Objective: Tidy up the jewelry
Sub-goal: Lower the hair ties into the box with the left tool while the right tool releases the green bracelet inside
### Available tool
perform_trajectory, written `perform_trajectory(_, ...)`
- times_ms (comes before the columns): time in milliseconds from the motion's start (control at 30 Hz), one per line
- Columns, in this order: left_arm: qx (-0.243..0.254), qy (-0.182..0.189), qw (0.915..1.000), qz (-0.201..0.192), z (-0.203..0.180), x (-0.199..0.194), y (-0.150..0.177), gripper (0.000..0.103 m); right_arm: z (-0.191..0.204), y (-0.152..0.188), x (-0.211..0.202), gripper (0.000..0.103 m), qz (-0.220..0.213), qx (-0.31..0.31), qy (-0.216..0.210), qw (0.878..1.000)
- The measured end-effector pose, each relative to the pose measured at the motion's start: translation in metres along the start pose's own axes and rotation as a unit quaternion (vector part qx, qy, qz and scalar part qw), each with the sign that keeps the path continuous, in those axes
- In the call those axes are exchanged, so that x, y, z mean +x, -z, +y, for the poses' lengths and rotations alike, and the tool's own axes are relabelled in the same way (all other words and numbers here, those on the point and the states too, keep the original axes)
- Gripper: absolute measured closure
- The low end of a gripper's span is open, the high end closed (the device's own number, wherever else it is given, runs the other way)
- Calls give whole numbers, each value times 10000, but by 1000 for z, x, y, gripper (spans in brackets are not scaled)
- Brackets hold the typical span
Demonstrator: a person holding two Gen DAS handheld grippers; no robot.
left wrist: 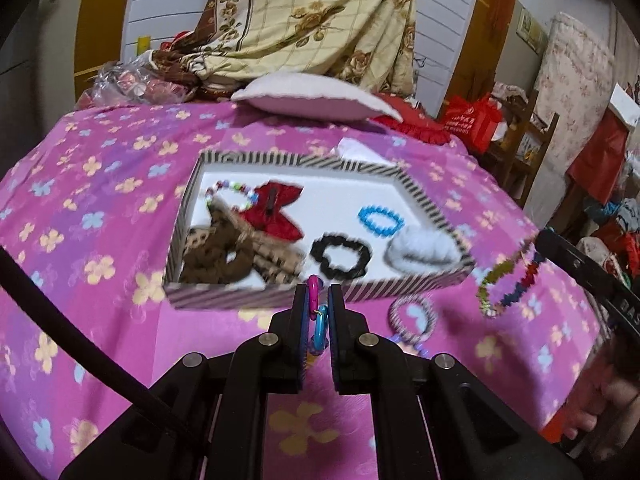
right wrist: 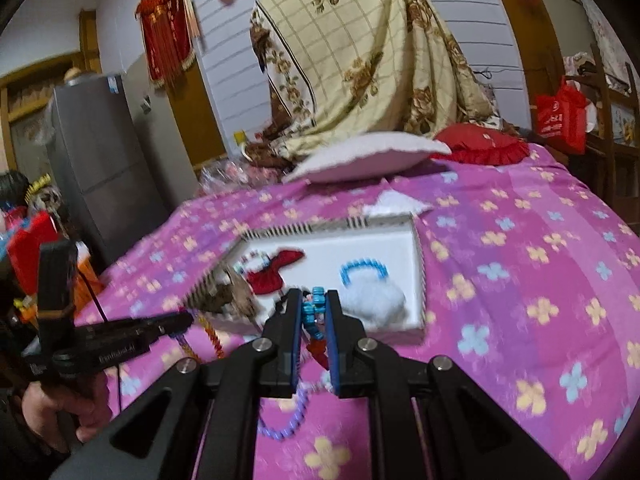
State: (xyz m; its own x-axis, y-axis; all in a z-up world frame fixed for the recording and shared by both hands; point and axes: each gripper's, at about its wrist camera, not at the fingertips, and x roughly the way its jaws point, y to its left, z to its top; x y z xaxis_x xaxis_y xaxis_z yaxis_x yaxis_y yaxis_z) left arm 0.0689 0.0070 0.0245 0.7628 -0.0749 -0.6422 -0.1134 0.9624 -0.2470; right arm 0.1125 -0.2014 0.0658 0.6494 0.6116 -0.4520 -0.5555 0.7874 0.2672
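Left gripper (left wrist: 318,294): its jaws are closing on a chain of plastic links (left wrist: 316,312), a pink link sticking up between the tips and a blue link hanging just below it; the gripper is hovering just in front of the near wall of the box.
Right gripper (right wrist: 314,300): its jaws are clamping a multicoloured beaded bracelet (right wrist: 313,312), turquoise beads showing at the tips and red ones lower down; in the left wrist view the same bracelet (left wrist: 508,286) is dangling in a loop to the right of the box, above the bedspread.
Box (left wrist: 256,291): a shallow striped box with a white floor is sitting on the bed, open at the top.
Inside the box: a red bow (left wrist: 276,210) is lying toward the back left, touching a beaded bracelet (left wrist: 230,194); brown scrunchies (left wrist: 218,256) are piling up at the front left; a black scrunchie (left wrist: 340,256) is lying near the front middle; a blue bead bracelet (left wrist: 380,220) is lying behind a white fluffy scrunchie (left wrist: 424,252) at the right.
Still outside the box: a purple-and-white bracelet (left wrist: 412,316) is lying on the bedspread just right of the left gripper; a purple bead string (right wrist: 284,420) is showing under the right gripper.
Bedspread (left wrist: 100,208): pink with a flower pattern, covering the bed.
Pillow (left wrist: 316,96): a white one is lying at the far end of the bed, with a red cushion (right wrist: 484,148) beside it.
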Motion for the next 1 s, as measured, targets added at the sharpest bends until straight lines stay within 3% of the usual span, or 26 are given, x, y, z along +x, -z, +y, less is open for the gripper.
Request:
perform_trajectory(200,209,126,9994,-241,-20,2,-52,99,-8,-42,25,92,-31,69,-76,9999)
perform_trajectory(433,340,-44,9993,153,-29,70,-102,99,-31,-82,97,92,352,213,87,9991)
perform_trajectory(533,295,-183,9990,275,-29,98,-112,99,-45,-90,132,92,605,326,112,9976)
perform_trajectory(733,-43,14,9992,403,-36,140,-124,99,-78,-83,195,92,1096,711,234,9912)
perform_trajectory(833,-218,49,9986,480,-31,158,-124,100,-82,-85,209,92,1146,839,138,9898)
perform_trajectory(1000,-276,-300,9950,912,-10,187,-110,99,-82,-88,227,92,1189,1142,-297,9859)
